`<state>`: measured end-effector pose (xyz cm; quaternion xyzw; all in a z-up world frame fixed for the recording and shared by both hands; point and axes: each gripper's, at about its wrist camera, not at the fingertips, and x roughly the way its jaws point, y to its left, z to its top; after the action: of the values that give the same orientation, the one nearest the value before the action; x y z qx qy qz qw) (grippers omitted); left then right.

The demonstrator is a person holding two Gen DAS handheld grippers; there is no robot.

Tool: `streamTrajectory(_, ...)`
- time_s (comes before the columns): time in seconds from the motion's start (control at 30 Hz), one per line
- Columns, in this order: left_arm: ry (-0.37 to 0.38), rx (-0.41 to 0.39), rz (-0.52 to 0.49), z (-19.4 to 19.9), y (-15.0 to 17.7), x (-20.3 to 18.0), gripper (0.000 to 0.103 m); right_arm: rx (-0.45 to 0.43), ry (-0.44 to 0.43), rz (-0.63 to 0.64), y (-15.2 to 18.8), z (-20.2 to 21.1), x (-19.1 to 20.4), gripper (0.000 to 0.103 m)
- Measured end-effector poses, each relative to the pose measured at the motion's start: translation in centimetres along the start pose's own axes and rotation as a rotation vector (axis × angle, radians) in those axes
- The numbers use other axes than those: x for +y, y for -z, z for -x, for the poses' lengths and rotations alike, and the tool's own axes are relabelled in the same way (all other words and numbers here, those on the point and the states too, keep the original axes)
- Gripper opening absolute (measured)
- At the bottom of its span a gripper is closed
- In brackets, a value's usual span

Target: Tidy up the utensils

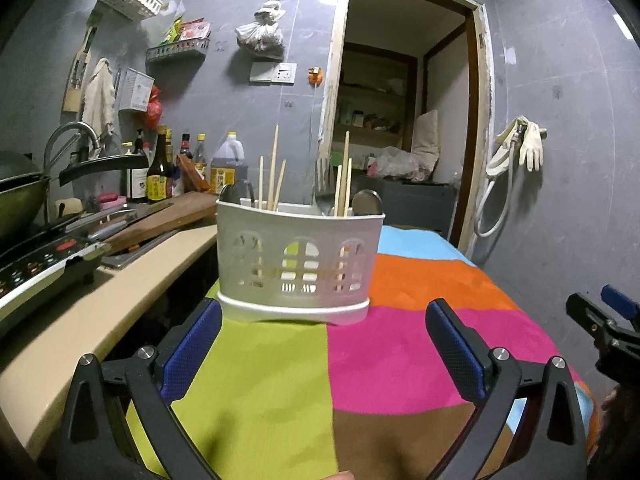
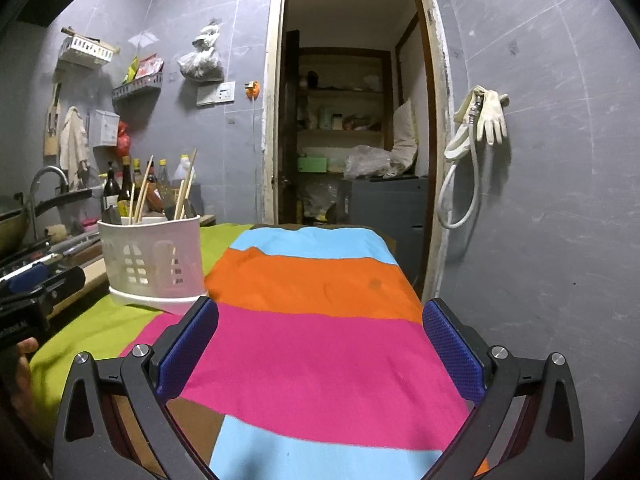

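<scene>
Both tongs (image 1: 322,344) (image 2: 320,344) released – caddy (image 1: 298,256) seemingly near cloth's (image 2: 320,360) left edge.

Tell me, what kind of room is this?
Most likely a small home kitchen. A curved metal sink tap stands beside a dark wok, glass sauce bottles line the grey tiled wall, and a white plastic utensil basket holds wooden chopsticks.
</scene>
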<state>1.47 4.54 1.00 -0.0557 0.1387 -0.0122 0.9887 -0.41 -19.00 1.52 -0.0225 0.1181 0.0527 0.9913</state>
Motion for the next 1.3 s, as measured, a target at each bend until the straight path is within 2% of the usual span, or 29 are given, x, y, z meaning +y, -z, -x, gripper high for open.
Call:
streamTrajectory(0.3,-0.009,-0.003,-0.027,0.8,1.1,-0.5,0.1,-0.013,0.014,0.019,0.8,0.9,0.1,0.103)
streamTrajectory(1.3,-0.012,0.007,-0.026,0.5,1.6,-0.9,0.1,0.008,0.019,0.008,1.3,0.7,-0.3,0.103)
